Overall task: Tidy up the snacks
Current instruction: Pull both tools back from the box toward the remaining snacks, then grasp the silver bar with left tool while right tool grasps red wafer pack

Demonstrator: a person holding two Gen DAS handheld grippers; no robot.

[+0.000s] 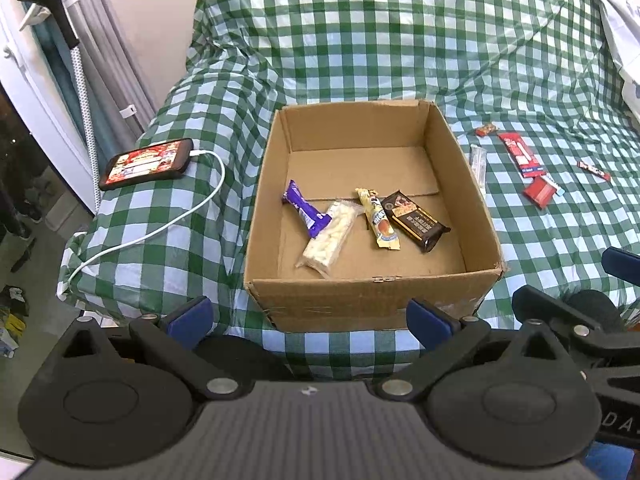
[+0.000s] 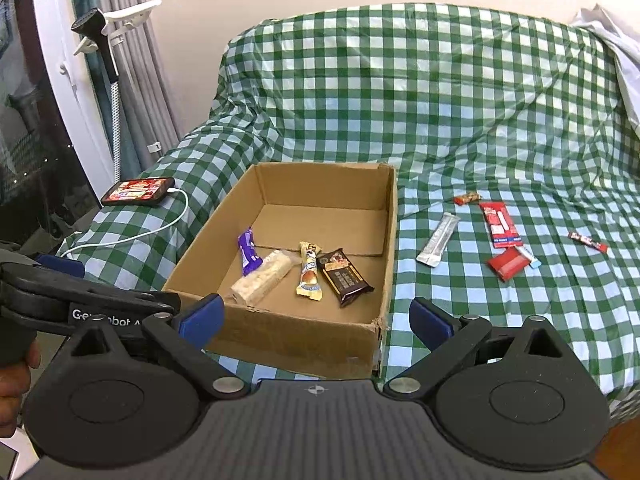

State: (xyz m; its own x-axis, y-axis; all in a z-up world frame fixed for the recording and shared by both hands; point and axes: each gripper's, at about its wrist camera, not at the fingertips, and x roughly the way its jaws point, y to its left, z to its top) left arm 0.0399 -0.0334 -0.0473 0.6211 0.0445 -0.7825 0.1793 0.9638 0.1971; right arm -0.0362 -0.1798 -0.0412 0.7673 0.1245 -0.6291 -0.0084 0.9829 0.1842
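Note:
An open cardboard box sits on a green-checked cloth. Inside lie a purple bar, a white puffed bar, a yellow bar and a dark brown bar. Right of the box lie a silver stick, a red-and-white packet, a red wrapper and two small red bars. My left gripper and right gripper are open and empty, in front of the box.
A phone on a white charging cable lies left of the box on the cloth's raised edge. A glass door, curtains and a black-handled tool stand at the left. The right gripper's body shows at the right of the left wrist view.

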